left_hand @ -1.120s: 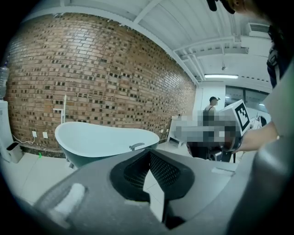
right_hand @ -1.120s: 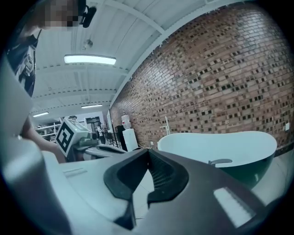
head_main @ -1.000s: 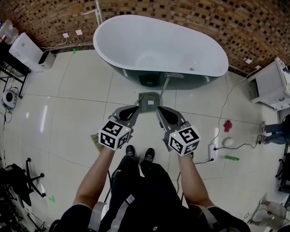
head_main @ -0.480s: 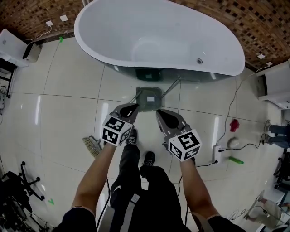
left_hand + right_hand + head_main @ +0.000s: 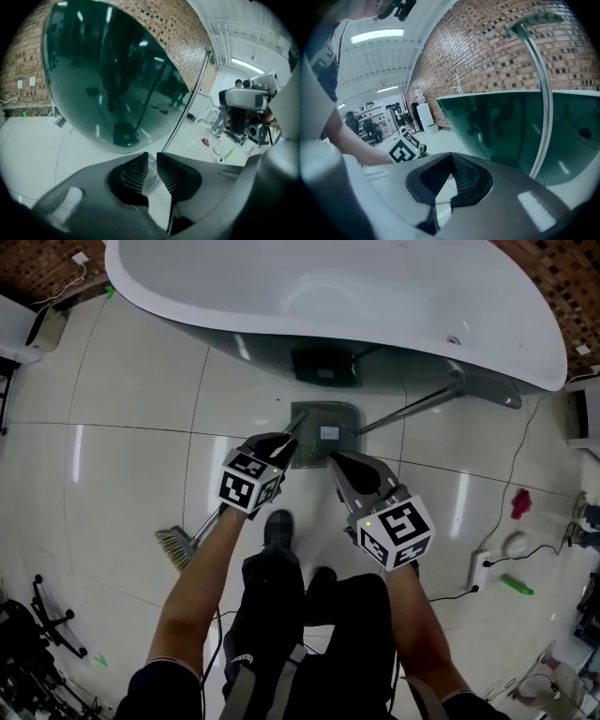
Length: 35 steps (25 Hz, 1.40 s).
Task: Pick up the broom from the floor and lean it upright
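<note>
The broom lies on the white tiled floor, its straw bristles (image 5: 173,547) at the lower left. Its thin handle (image 5: 208,521) runs up and right under my left arm towards the grey dustpan (image 5: 323,432). My left gripper (image 5: 284,440) hangs low over that handle near the dustpan's left edge. Its jaws are opening, with a narrow gap and nothing between them in the left gripper view (image 5: 152,161). My right gripper (image 5: 336,460) is beside it, just below the dustpan, and its tips meet on nothing (image 5: 450,157).
The white bathtub (image 5: 328,296) fills the far side, and the dustpan's metal pole (image 5: 412,409) leans on it. A power strip (image 5: 483,568), a green thing (image 5: 516,584) and a red thing (image 5: 521,502) lie at the right. My shoes (image 5: 279,526) stand just behind the grippers.
Both grippers have sunk towards the floor and come up to the dustpan. The tub and floor now look closer. The left jaws have parted slightly.
</note>
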### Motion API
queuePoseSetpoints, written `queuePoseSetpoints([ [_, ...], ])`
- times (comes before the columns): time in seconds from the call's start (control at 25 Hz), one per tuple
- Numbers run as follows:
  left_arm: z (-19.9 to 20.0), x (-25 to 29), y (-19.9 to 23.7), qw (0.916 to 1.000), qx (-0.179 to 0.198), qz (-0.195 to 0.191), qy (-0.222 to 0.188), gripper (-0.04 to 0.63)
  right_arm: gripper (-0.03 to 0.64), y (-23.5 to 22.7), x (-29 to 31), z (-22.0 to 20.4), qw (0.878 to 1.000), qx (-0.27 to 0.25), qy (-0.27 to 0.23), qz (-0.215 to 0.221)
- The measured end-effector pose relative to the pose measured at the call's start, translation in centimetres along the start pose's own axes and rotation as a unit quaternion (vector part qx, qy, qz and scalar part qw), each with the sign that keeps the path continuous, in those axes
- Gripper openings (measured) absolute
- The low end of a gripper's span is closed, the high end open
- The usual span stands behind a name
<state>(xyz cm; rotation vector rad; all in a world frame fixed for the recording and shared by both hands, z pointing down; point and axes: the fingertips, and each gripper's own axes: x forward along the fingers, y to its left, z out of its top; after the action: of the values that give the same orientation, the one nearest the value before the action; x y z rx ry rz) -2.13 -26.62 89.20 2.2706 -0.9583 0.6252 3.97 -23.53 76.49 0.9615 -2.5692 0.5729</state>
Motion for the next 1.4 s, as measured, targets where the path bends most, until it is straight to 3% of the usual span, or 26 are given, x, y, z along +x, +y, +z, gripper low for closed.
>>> queuePoseSetpoints([
  [0.44,-14.0,14.5,9.7,0.9958,0.037,0.016,0.083,0.151,0.002,-6.0,7.8,-9.7,1.0,0.0,-0.005,-0.014],
  [0.76,-21.1,19.7,13.5,0.9898,0.041,0.008,0.136,0.175,0.002,-7.3,11.1,-14.5,1.0,0.002,0.009,-0.013],
  [1.32,-24.7,23.1,15.6,0.9806,0.066,0.039,0.181,0.165,0.002,-8.5,10.9,-15.1,0.999,-0.009,0.016,-0.033],
  [1.4,-24.7,22.9,15.9,0.9805,0.064,0.043,0.181,0.092,0.002,-8.6,10.7,-15.0,0.999,-0.015,0.017,-0.037],
])
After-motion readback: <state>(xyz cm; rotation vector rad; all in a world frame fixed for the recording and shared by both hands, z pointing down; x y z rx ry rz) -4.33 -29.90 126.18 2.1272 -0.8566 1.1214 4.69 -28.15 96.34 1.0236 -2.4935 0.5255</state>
